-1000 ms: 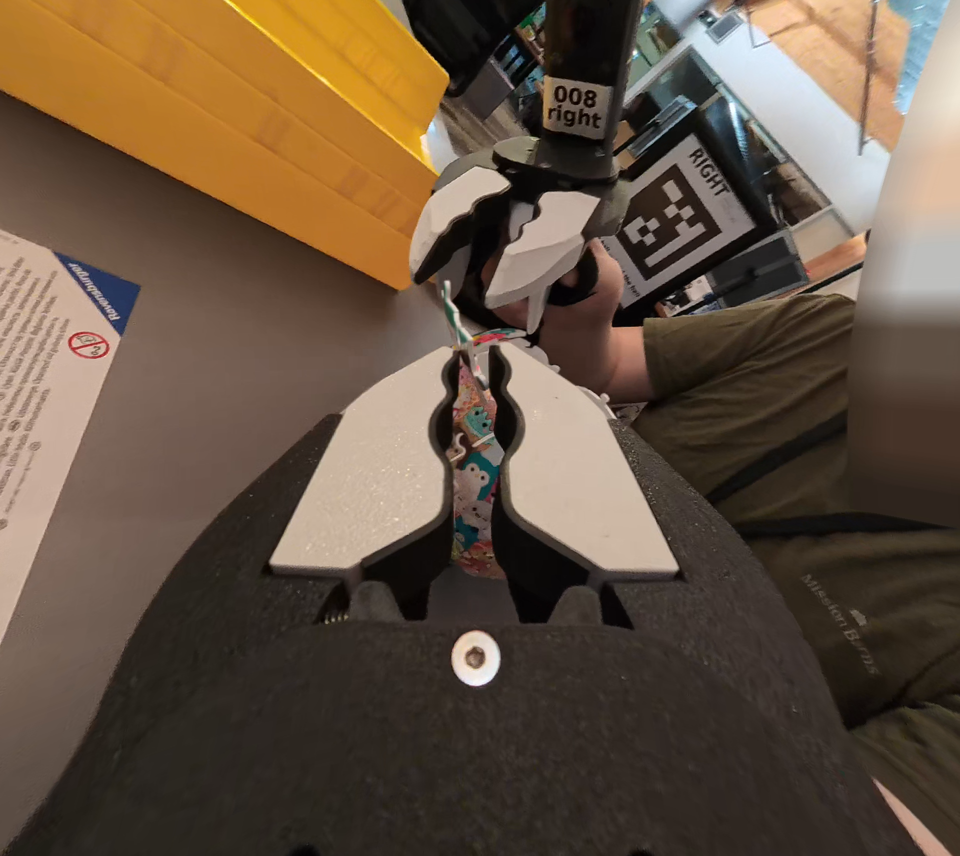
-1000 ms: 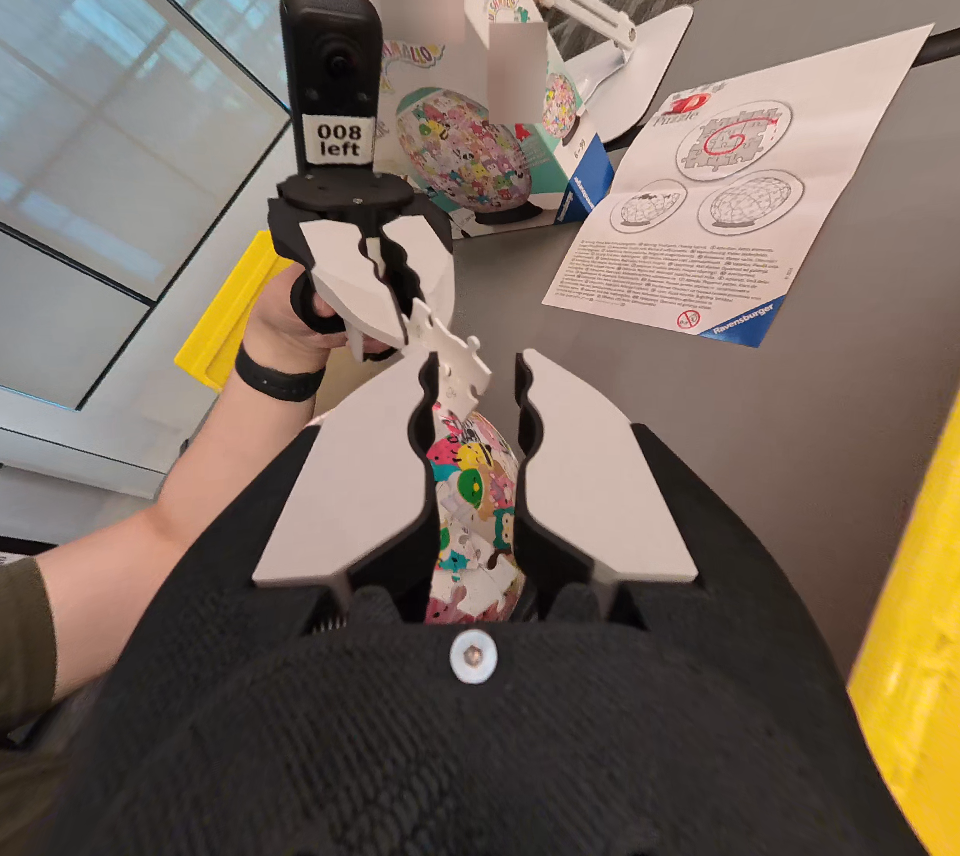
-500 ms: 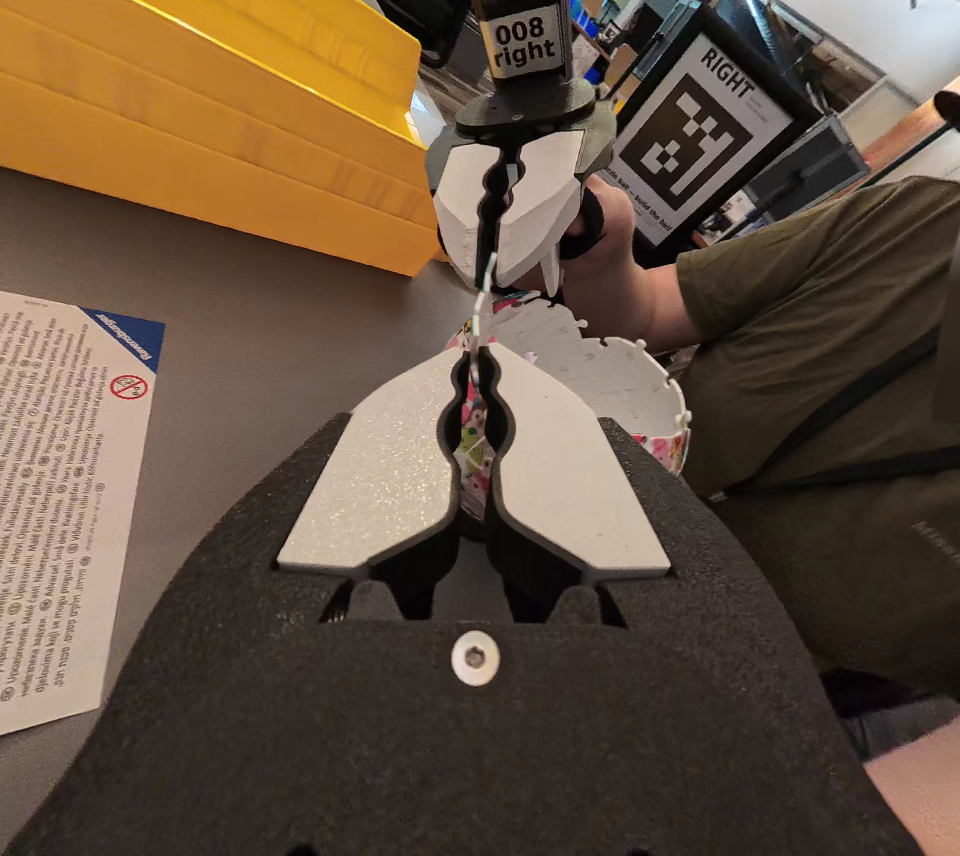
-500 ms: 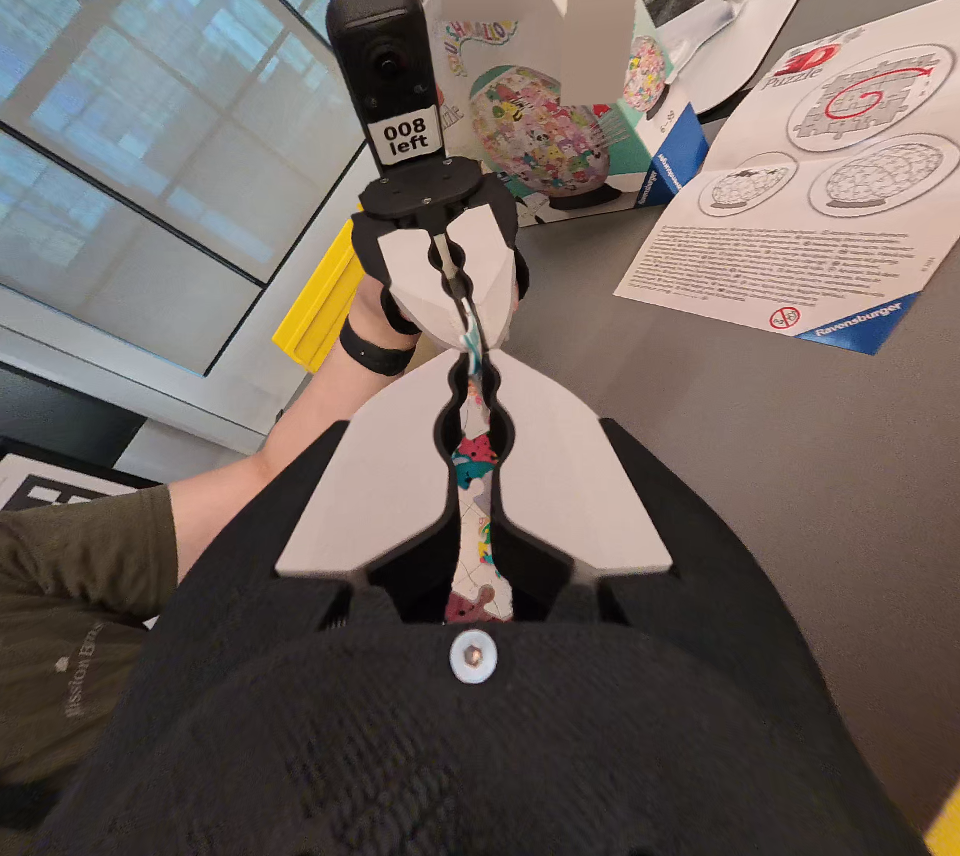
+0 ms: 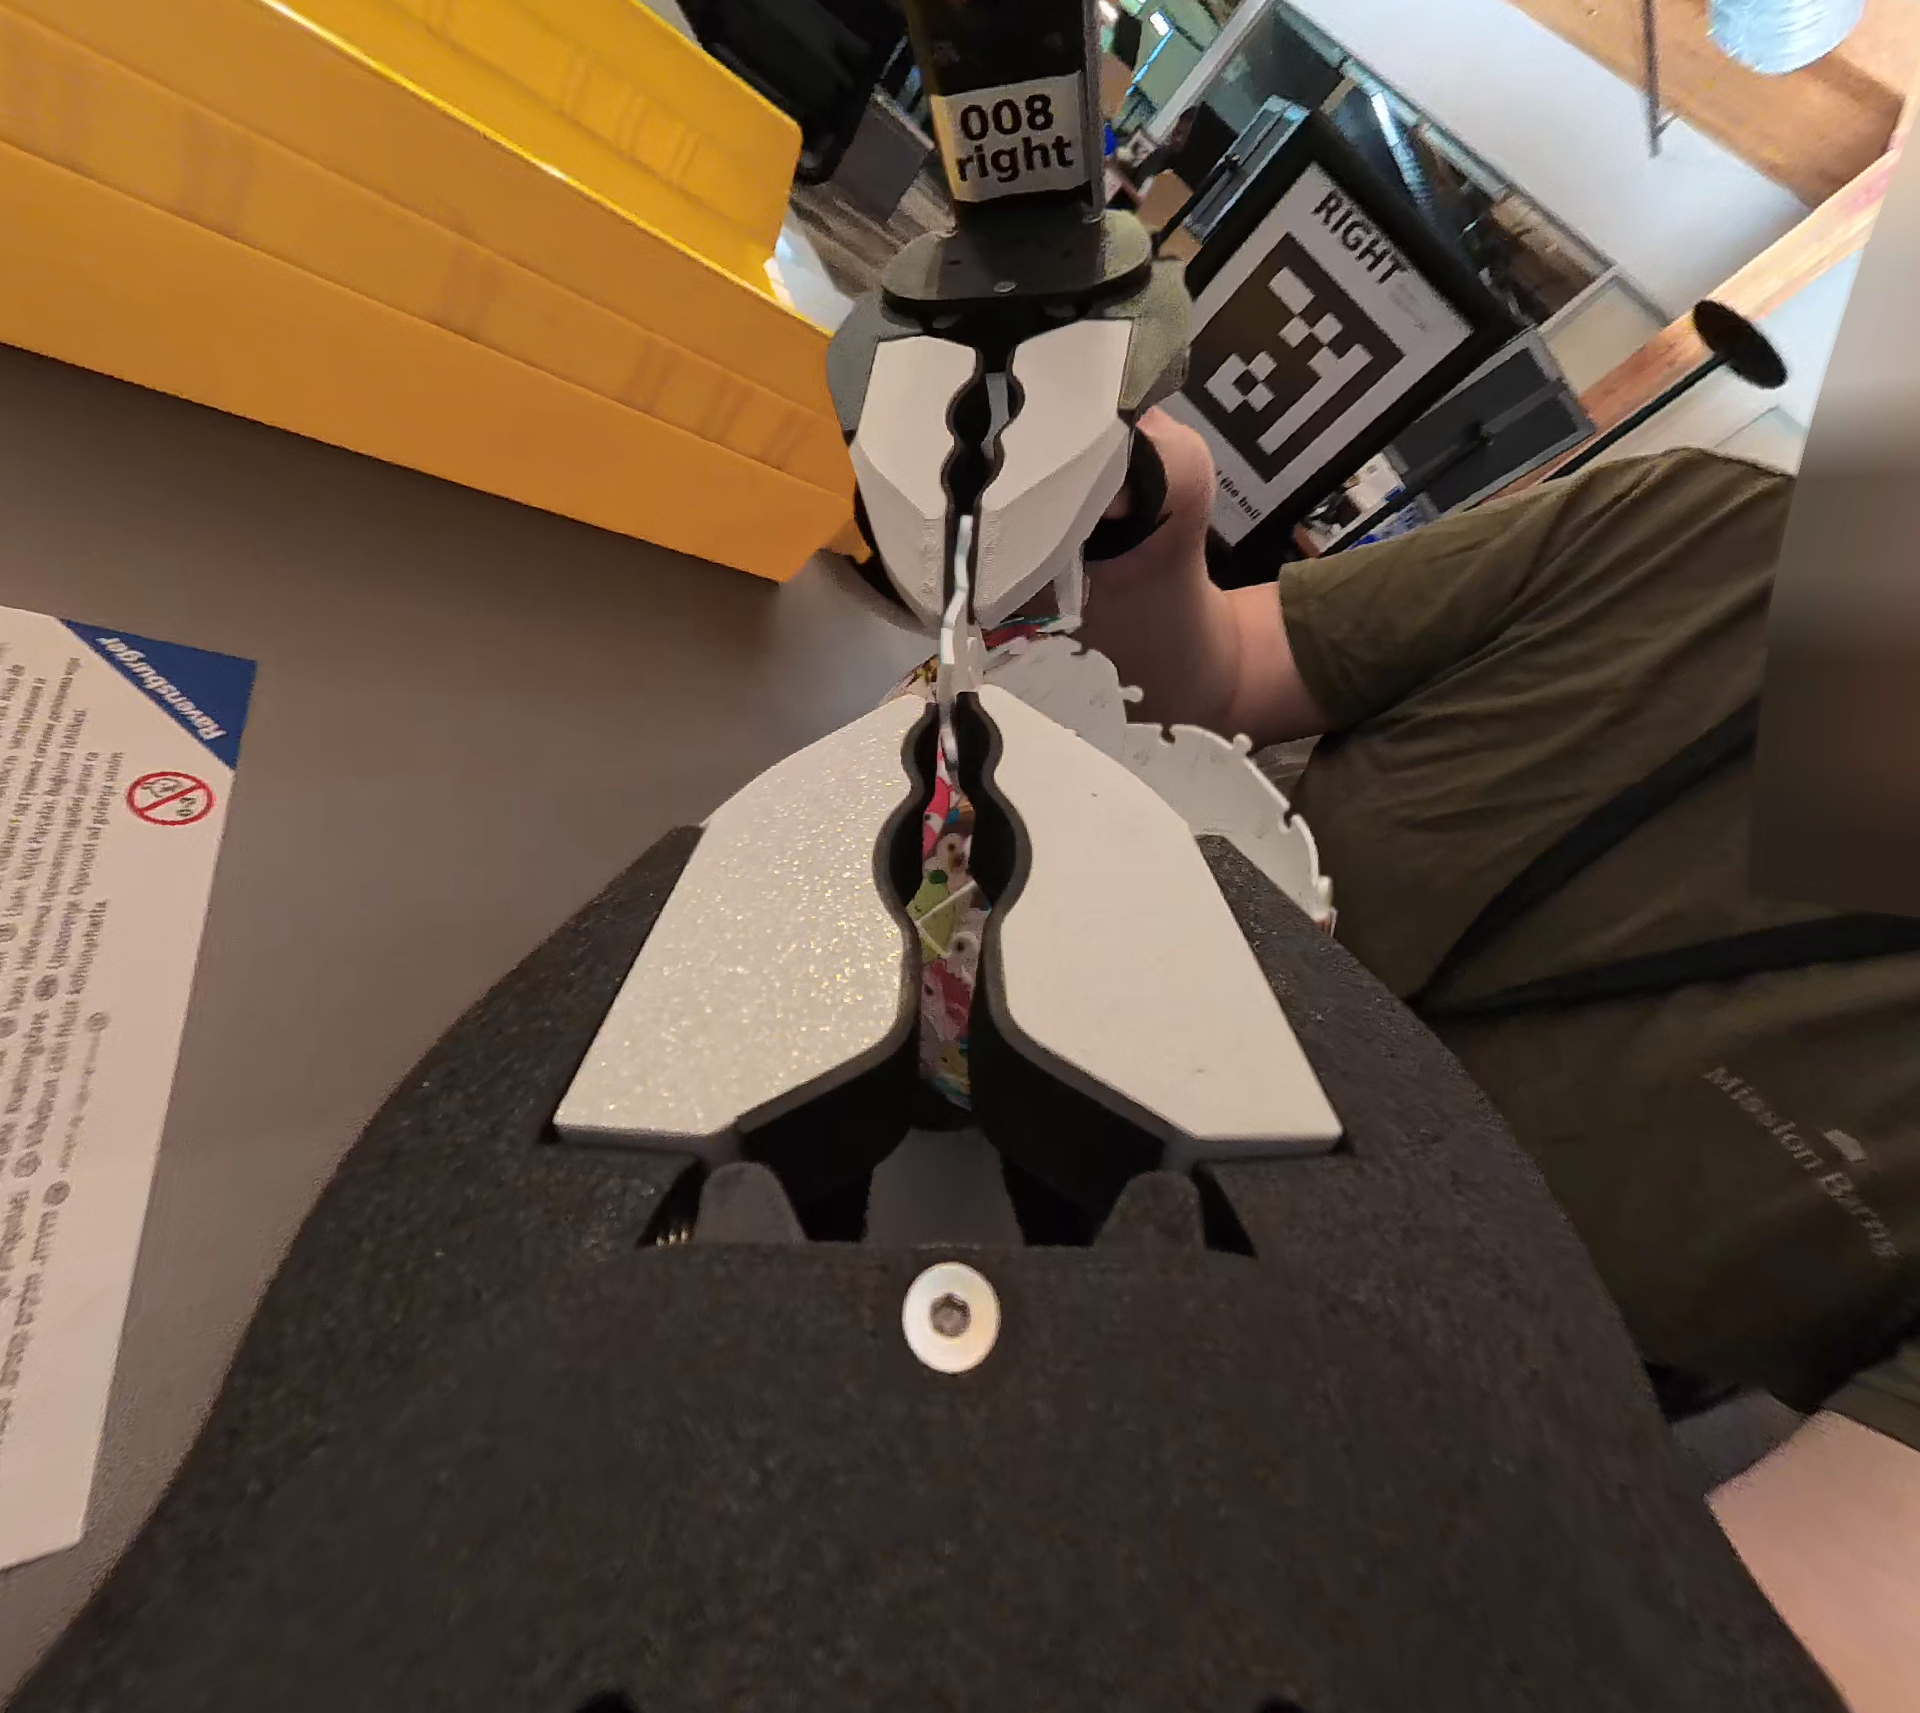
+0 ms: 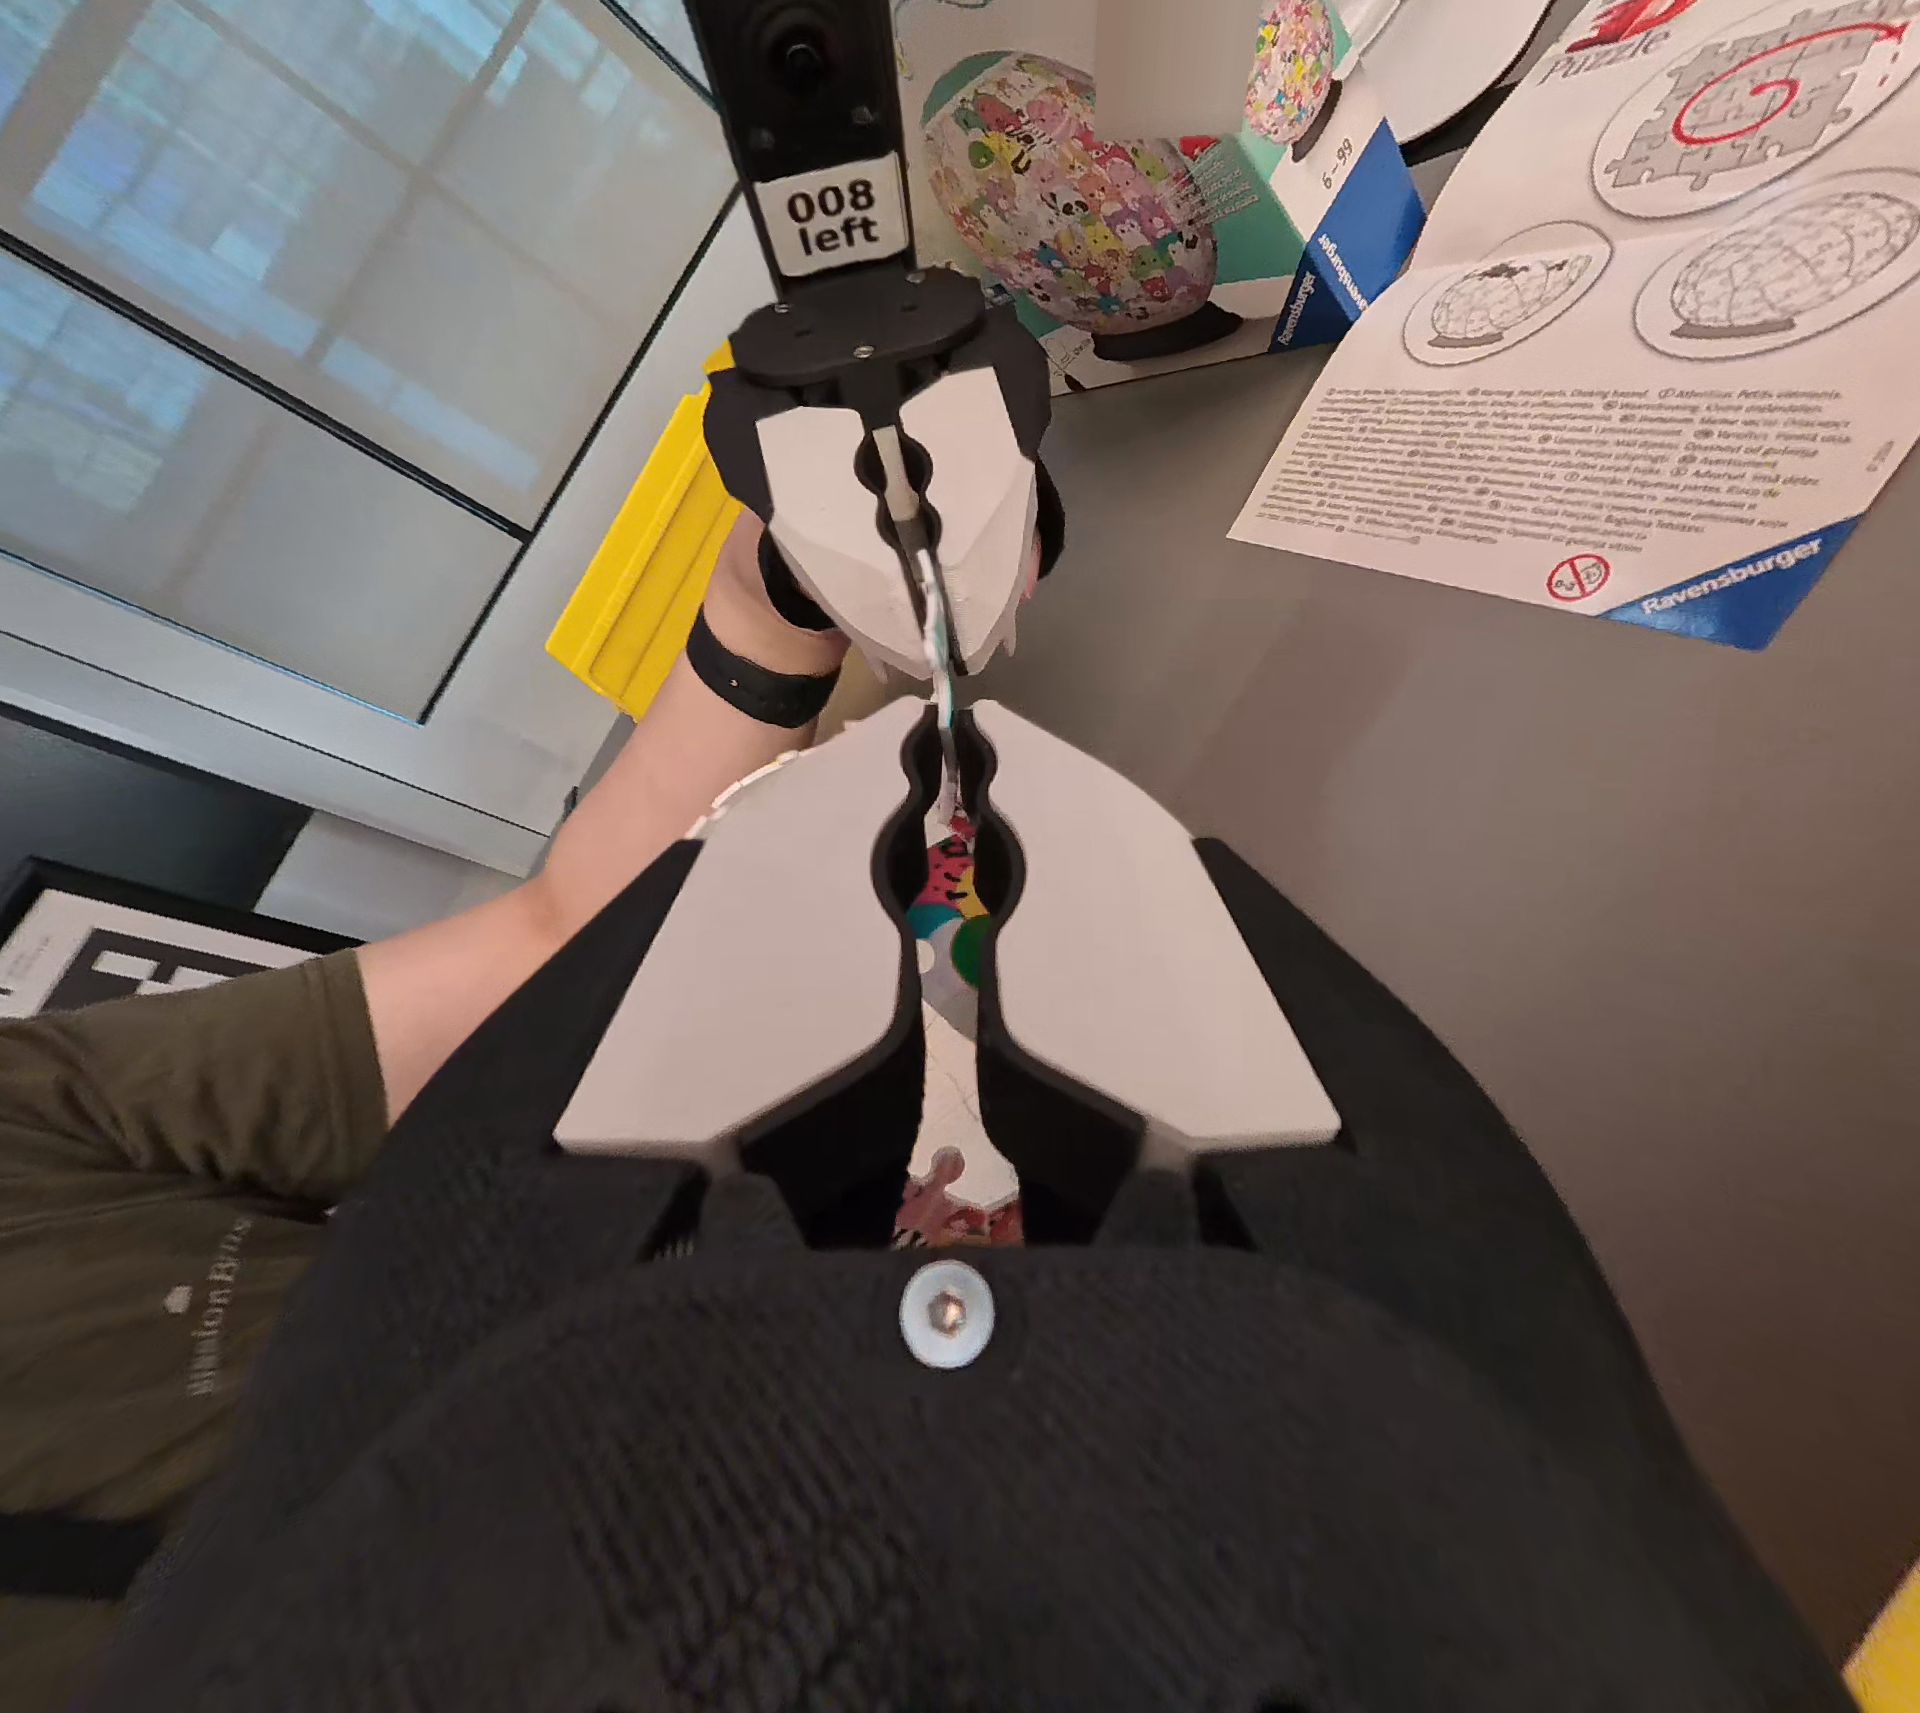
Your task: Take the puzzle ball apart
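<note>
Looking across the grey desk (image 6: 1507, 936), I take the puzzle ball (image 5: 1226, 780) as my landmark: a half-open shell, white inside with a toothed rim and bright cartoon print outside, held up above the desk between my two grippers. Beyond the ball in the left wrist view lies a stack of yellow bins (image 5: 364, 209), resting on the desk. On the far side of the ball in the right wrist view stands the puzzle box (image 6: 1122, 209), with a white lamp base (image 6: 1455, 32) behind it. The instruction sheet (image 6: 1621, 292) lies flat on the desk to the right of the ball in that view, just beside the box; its blue corner also shows at the left edge of the left wrist view. A person in an olive shirt (image 5: 1558, 780) sits close behind the ball, one hand around each gripper handle, a black band on the left wrist.

My left gripper (image 5: 951, 707) has its jaws clenched on the ball's edge, the printed shell showing in the gap between them. My right gripper (image 6: 948, 718) faces it tip to tip, jaws likewise pinched on a thin puzzle piece (image 6: 940, 645) that stands on edge between the two sets of tips. Both grippers grasp that same strip; whether the piece is separate from the shell I cannot tell.
</note>
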`<action>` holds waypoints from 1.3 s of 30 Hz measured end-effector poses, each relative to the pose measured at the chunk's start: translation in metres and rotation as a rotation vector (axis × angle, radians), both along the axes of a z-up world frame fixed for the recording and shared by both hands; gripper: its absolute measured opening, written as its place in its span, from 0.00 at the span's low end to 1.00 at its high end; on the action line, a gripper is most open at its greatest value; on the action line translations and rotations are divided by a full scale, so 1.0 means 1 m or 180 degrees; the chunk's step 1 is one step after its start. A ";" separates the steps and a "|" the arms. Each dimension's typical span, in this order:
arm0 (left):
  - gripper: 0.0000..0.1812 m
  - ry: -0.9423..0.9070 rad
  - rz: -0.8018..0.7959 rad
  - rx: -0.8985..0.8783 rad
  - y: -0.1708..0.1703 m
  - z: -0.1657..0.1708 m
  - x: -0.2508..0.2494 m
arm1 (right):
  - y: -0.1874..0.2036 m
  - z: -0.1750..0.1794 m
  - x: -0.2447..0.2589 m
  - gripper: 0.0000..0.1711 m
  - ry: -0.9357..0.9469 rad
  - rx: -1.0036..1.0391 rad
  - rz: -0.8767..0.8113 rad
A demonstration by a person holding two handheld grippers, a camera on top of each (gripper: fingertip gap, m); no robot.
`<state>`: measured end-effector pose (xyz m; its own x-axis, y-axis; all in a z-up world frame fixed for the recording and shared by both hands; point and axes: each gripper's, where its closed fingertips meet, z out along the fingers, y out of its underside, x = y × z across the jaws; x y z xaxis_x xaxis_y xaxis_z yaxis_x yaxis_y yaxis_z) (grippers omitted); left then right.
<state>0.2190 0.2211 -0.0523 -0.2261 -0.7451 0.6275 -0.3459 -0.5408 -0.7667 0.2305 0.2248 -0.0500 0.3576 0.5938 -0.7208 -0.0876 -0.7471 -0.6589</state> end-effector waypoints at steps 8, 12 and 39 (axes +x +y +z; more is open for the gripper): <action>0.01 -0.0071 -0.0039 -0.0204 0.000 -0.002 0.002 | -0.002 -0.002 0.002 0.02 -0.0352 -0.0157 -0.0203; 0.01 -0.0171 -0.0107 -0.0284 -0.002 0.001 0.002 | -0.004 0.002 0.001 0.02 -0.0664 -0.0086 -0.0264; 0.01 -0.0626 -0.0150 -0.0218 -0.004 0.015 0.005 | -0.012 0.016 0.005 0.02 -0.2598 -0.0251 -0.0850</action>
<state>0.2241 0.2168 -0.0376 -0.3828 -0.6879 0.6167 -0.2193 -0.5808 -0.7839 0.2354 0.2126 -0.0339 0.9022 0.3749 -0.2132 0.2114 -0.8152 -0.5392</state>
